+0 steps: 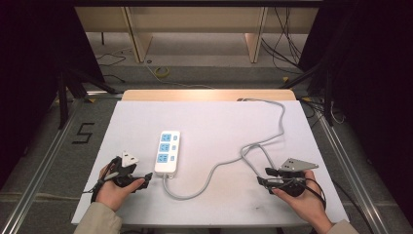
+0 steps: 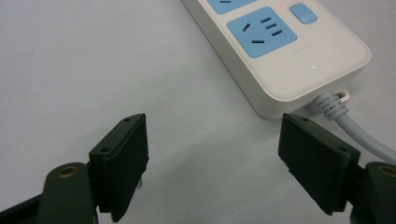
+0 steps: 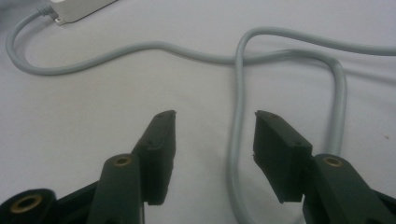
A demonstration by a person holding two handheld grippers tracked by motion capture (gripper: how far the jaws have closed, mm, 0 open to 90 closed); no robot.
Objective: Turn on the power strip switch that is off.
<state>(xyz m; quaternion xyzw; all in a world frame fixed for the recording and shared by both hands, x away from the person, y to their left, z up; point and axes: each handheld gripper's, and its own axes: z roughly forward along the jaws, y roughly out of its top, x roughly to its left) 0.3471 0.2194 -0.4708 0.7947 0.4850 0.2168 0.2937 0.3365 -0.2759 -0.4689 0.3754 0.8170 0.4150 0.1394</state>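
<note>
The left hand-held gripper (image 1: 142, 178) rests low on the white counter (image 1: 209, 122), just left of the near end of the power strip (image 1: 167, 152). Its jaws are wide apart and hold nothing. In the left gripper view the near corner of the power strip (image 2: 289, 51) lies just past the jaw on that view's right side, close to it, but I cannot tell if they touch. The power strip is white with three blue sockets and a blue switch. It lies flat near the middle of the counter, a bit to the left, with its long side pointing away from the person. A grey cord (image 1: 214, 170) comes out of the power strip's near end, makes a low bend, then loops to the right of the power strip and runs off over the far edge of the counter. The right hand-held gripper (image 1: 260, 178) sits well to the right of the power strip, beside the loop. Its jaws are apart too, and a strand of the cord (image 3: 236, 135) lies between them, not pinched. I think the work is just starting: nothing is picked up yet, and grabbing the cord or the power strip is still to do.
</note>
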